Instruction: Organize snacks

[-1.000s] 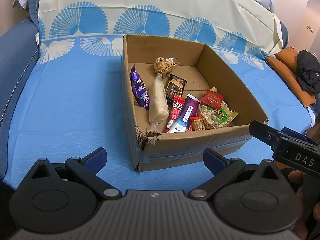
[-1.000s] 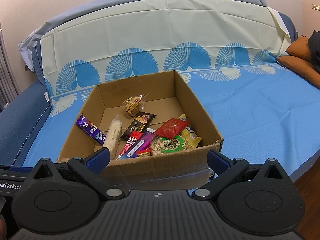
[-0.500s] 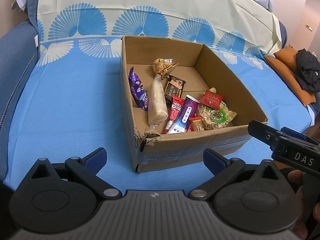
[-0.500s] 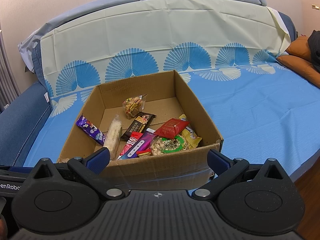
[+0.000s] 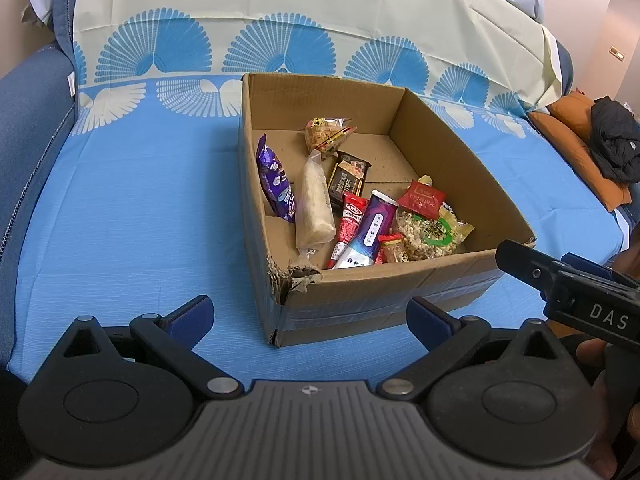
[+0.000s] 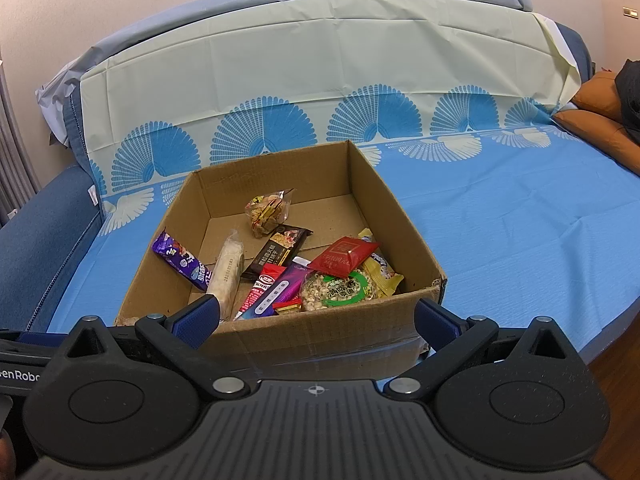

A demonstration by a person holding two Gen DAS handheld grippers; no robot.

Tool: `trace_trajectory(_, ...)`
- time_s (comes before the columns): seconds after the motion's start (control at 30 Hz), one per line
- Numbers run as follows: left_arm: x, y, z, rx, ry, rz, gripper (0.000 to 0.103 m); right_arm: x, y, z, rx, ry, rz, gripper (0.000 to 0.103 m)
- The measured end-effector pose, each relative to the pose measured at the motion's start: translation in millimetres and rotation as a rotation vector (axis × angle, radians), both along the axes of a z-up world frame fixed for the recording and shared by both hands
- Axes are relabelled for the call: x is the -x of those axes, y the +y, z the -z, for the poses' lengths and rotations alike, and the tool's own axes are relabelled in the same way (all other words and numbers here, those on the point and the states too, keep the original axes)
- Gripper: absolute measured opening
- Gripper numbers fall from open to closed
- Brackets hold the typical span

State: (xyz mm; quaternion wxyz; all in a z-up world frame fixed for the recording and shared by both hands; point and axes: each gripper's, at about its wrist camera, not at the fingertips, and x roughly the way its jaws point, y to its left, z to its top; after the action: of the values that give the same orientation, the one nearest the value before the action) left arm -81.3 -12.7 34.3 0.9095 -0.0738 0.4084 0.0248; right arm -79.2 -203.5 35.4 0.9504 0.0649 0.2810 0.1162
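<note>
Both the left gripper (image 5: 310,314) and right gripper (image 6: 316,316) gaped wide and empty at lower frame, below the centred cardboard box (image 6: 320,332) of snacks (image 6: 336,286).

box: open brown cardboard box (image 5: 384,292) dead ahead of the spread jaws, empty-handed
snacks: purple foil packet (image 5: 276,182) toward the left jaw, clear nut bag (image 5: 430,234) toward the right
other gripper: black, off past the right jaw (image 5: 568,284)

One box, ten snack packs

You have one cardboard box (image 5: 384,292) before you, holding ten packets that can be told apart: one purple bar (image 5: 275,179), one pale roll (image 5: 316,204), one dark bar (image 5: 349,178), two red packs, one purple tube, one nut bag, one yellow pack, one clear bag, one tiny red-and-gold pack.
</note>
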Motion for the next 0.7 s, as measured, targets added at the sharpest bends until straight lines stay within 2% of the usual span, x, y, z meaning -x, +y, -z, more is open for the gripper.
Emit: trace_trajectory(0.7,-0.1,-2.4,1.1,-0.003,-0.003,0.002,0.103,-0.1,-0.6,-0.1,-0.003,0.001,0.0,0.102)
